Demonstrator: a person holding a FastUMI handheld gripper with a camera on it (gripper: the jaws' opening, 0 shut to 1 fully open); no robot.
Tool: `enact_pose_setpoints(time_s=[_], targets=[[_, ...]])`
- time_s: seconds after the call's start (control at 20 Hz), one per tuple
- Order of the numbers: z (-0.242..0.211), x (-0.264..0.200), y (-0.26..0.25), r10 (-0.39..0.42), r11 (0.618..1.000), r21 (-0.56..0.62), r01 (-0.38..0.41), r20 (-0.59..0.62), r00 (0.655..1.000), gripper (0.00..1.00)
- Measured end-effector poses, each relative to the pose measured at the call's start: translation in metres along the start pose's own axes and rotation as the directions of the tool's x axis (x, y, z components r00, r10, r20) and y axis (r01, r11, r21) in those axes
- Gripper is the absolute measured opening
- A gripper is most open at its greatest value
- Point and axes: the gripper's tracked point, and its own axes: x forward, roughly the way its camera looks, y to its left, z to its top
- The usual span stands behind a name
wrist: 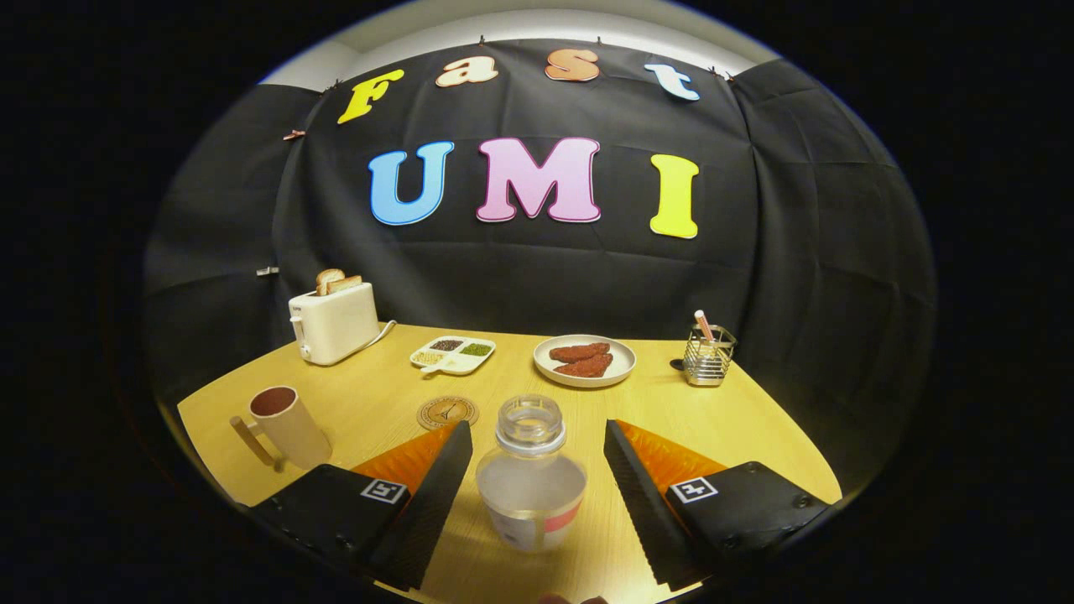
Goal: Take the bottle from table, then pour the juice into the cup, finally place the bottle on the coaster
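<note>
Clear bottle (530, 482), white-and-red label. Beige cup (287, 426), dark red inside. Brown round coaster (446, 412). Cream toaster (334, 322). White plate (585, 361), reddish-brown pieces. Pale yellow wood-grain table (722, 419). Silver wire holder (708, 356).

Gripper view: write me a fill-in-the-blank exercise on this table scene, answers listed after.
1. The bottle stands upright between the gripper's two ____.
2. The toaster holds slices of ____.
3. The round coaster lies between the mug and the ____.
4. The gripper's fingers are ____, not touching the bottle.

Answers: fingers; toast; bottle; open
</note>
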Motion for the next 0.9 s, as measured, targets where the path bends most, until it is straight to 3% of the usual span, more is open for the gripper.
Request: enact_pose_setpoints(time_s=[0.65, 0.8, 0.9], targets=[[-0.051, 0.019, 0.004, 0.001, 1.0, 0.03, 0.001, -0.079, 0.997, 0.96], [-0.052, 0.025, 0.002, 0.002, 0.999, 0.033, 0.001, -0.081, 0.997, 0.81], [-0.052, 0.027, 0.003, 0.017, 1.0, 0.018, -0.015, -0.088, 0.996, 0.79]])
